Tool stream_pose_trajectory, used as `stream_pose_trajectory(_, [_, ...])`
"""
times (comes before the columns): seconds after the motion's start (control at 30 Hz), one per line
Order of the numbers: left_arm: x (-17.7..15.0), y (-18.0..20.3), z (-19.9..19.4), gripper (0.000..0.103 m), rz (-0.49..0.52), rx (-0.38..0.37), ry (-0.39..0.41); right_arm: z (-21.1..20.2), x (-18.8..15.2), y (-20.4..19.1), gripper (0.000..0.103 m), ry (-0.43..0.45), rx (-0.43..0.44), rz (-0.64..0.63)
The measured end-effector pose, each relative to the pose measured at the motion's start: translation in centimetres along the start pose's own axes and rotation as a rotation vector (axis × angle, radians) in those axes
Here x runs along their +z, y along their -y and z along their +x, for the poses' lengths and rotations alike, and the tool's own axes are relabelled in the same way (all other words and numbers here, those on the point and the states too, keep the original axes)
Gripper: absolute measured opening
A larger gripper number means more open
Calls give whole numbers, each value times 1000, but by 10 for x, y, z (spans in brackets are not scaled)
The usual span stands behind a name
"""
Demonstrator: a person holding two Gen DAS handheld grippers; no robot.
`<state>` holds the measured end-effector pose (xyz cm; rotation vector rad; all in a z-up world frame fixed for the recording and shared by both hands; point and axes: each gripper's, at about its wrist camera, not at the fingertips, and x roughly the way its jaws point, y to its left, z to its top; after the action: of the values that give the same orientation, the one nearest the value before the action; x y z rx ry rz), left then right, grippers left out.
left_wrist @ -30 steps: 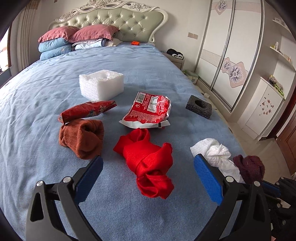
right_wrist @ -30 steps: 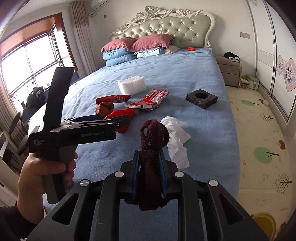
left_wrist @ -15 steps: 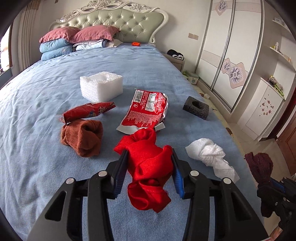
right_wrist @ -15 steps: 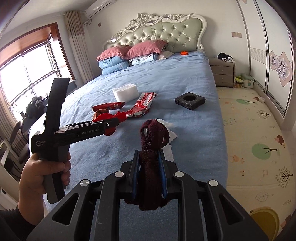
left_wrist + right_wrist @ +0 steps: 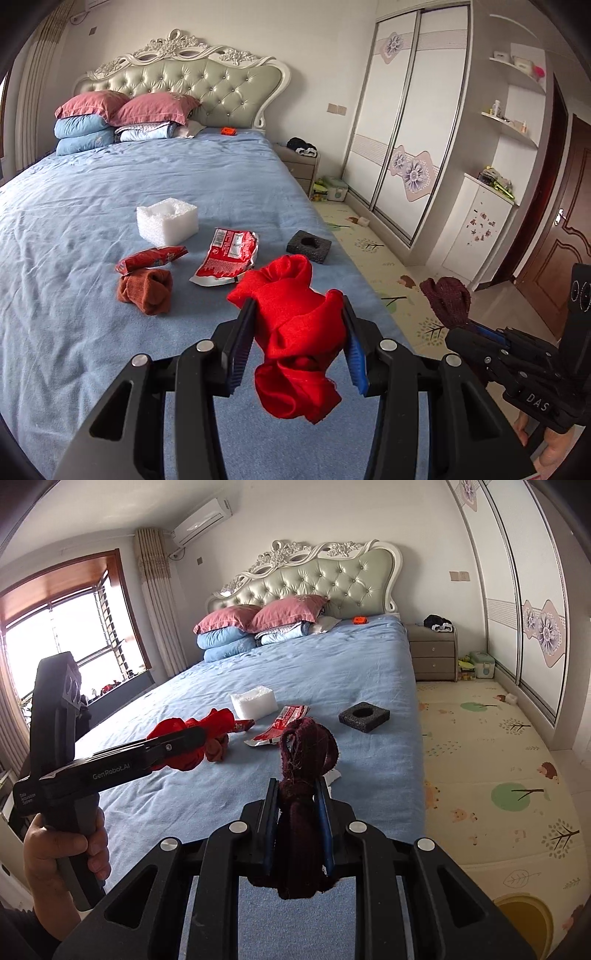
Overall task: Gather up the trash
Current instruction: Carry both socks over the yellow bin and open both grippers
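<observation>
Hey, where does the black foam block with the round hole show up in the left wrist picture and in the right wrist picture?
Left wrist: the black foam block lies on the blue bed just right of centre, beyond the red cloth held in the left gripper.
Right wrist: it sits right of centre, beyond the dark maroon cloth.
Shared landmark: the white foam block to its left.

**Daylit bedroom, fisheye-warped**

Daylight poured in from the window (image 5: 70, 635), which was blown out to white. The blue bed (image 5: 92, 206) was evenly lit, with soft shadows. Both views bent strongly at the edges, corners vignetted black; focus was sharp.
</observation>
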<state>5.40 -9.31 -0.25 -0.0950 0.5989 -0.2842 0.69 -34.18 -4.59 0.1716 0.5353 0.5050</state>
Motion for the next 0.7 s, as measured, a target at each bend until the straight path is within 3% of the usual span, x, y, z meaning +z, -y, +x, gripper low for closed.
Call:
stream_pose_trajectory(0.37, [-12,82,2,45,107,-139,-29,-52,-17,35,20,75,-82,62])
stream_pose_trajectory(0.7, [-45,176,47,45,207,-300,-154,-105,-61,97,20,102,-209,195])
